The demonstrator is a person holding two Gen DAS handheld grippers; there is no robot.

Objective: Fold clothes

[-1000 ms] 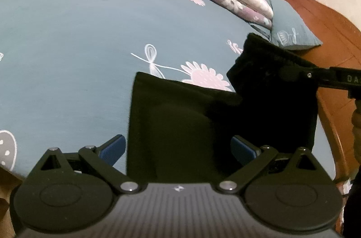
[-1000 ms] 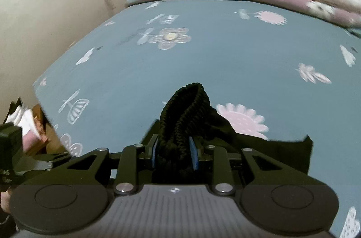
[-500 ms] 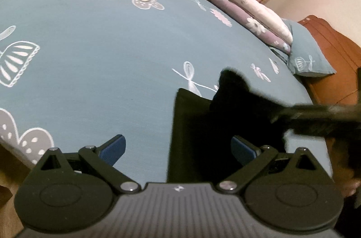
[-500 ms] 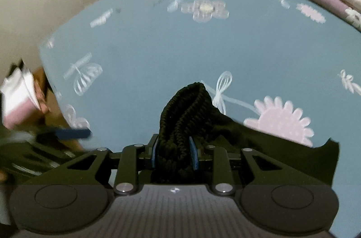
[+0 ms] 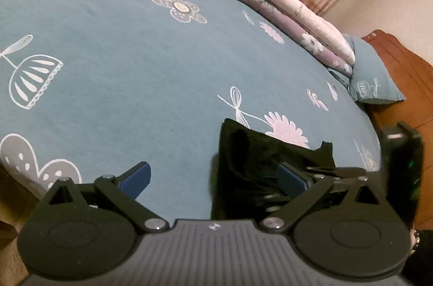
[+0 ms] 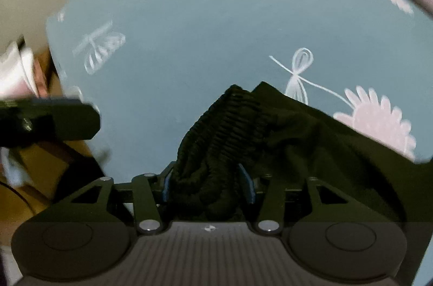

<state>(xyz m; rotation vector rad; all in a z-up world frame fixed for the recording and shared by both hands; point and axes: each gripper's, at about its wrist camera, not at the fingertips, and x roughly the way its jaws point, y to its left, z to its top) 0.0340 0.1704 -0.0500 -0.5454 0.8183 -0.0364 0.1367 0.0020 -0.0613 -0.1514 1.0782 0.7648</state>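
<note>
My right gripper (image 6: 207,184) has its jaws clamped on the bunched ribbed edge of the black garment (image 6: 311,134), which lies on the blue flowered bed sheet (image 5: 121,64) near its front edge. My left gripper (image 5: 213,177) hangs just above the sheet, jaws wide and empty.

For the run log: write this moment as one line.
task: fold clothes | left gripper: open, empty | right gripper: shut on garment waistband | garment: on bed | fold: unfinished
</note>
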